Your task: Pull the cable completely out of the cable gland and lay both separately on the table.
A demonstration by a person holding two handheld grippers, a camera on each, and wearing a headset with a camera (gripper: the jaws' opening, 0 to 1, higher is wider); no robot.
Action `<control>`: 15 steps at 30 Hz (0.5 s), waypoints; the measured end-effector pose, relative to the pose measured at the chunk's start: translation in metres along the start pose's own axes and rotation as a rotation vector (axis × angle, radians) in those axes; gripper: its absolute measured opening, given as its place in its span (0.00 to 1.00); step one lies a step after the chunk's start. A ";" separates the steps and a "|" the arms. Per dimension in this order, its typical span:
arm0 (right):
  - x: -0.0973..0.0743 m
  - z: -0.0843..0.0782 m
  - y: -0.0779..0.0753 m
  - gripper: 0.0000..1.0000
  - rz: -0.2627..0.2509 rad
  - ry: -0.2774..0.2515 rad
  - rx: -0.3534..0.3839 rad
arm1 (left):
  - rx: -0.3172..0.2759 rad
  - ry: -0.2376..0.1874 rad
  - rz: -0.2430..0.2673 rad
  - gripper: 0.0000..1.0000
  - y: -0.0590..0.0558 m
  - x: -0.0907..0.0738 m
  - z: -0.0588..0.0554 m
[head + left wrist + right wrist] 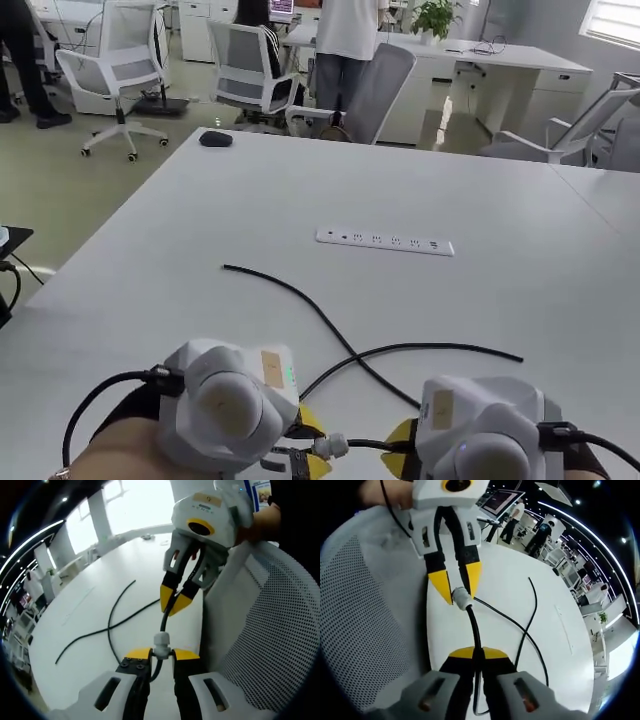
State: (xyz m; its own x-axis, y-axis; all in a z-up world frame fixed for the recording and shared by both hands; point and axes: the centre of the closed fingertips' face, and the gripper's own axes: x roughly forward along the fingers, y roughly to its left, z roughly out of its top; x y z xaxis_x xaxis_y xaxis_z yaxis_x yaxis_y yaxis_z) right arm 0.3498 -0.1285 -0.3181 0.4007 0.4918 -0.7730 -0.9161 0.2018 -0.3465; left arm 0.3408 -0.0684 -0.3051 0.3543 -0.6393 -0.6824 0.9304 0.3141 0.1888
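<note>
At left, white cable gland pinched between the left claw's yellow tips, at the near edge of the white surface. Black cable threaded through it, clamped just beside in the right claw's pressed-together tips. Beyond, loose black lengths crossing on the surface, short of a white power strip.
</note>
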 end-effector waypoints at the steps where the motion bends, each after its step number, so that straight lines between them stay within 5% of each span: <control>1: 0.000 -0.001 -0.001 0.02 0.004 -0.006 0.006 | 0.000 0.004 0.002 0.17 0.000 0.000 -0.002; 4: -0.002 -0.004 -0.005 0.02 -0.009 -0.004 0.044 | -0.052 -0.046 0.000 0.17 0.002 -0.002 0.006; 7: -0.002 -0.024 -0.012 0.02 -0.048 0.096 0.021 | -0.017 0.033 0.029 0.17 0.008 -0.002 -0.009; 9: -0.003 -0.033 -0.015 0.02 -0.060 0.122 0.090 | -0.036 0.025 0.031 0.17 0.008 -0.002 -0.009; 15: -0.005 -0.055 -0.021 0.02 -0.083 0.205 0.142 | -0.057 0.025 0.043 0.17 0.012 -0.003 -0.010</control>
State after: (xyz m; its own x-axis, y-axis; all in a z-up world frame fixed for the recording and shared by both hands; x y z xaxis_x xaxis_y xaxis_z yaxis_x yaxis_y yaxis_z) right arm 0.3680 -0.1816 -0.3355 0.4559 0.2897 -0.8416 -0.8669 0.3585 -0.3463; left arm 0.3497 -0.0559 -0.3076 0.3907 -0.6069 -0.6921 0.9073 0.3811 0.1780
